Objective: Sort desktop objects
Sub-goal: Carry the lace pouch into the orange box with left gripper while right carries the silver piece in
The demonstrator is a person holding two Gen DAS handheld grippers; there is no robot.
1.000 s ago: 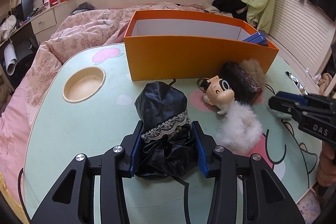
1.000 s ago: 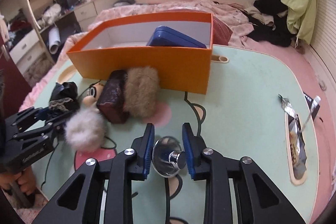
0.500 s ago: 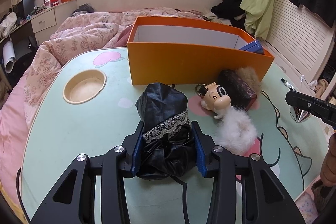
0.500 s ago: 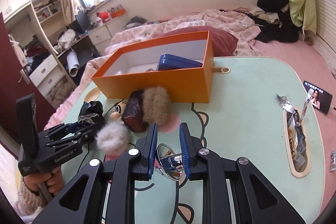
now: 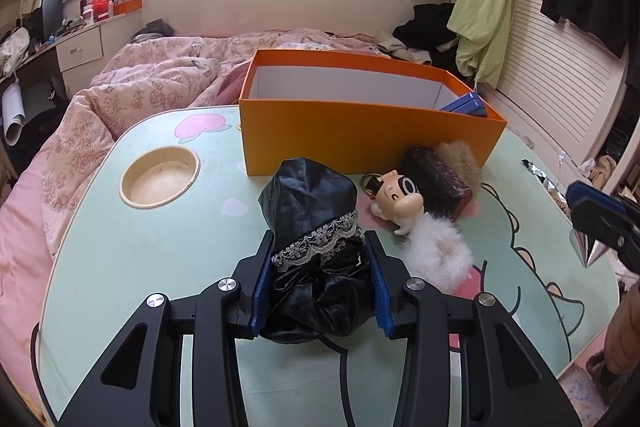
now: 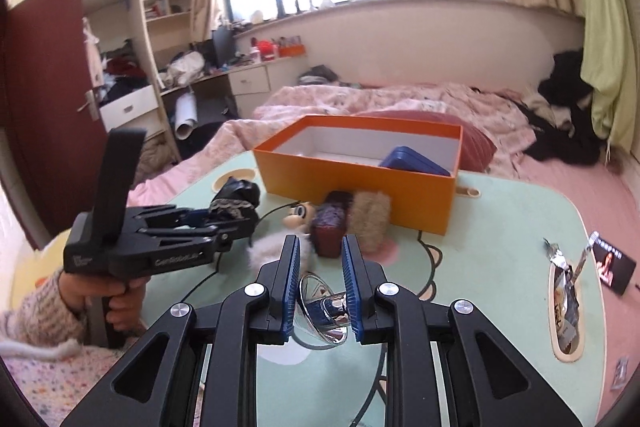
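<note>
My left gripper is shut on a black satin pouch with lace trim, held over the pale green table; it also shows in the right wrist view. My right gripper is shut on a shiny silver funnel-shaped piece, lifted above the table; it shows at the right edge of the left wrist view. An orange box stands at the back with a blue case inside.
In front of the box lie a cartoon-head keychain with a white pompom and a dark purse with a brown fur trim. A round cup recess sits at the left. Foil wrappers lie at the right.
Both grippers have risen and tilted up, each still holding its object. The right gripper lifted the silver piece off the table and drew back from the box.
</note>
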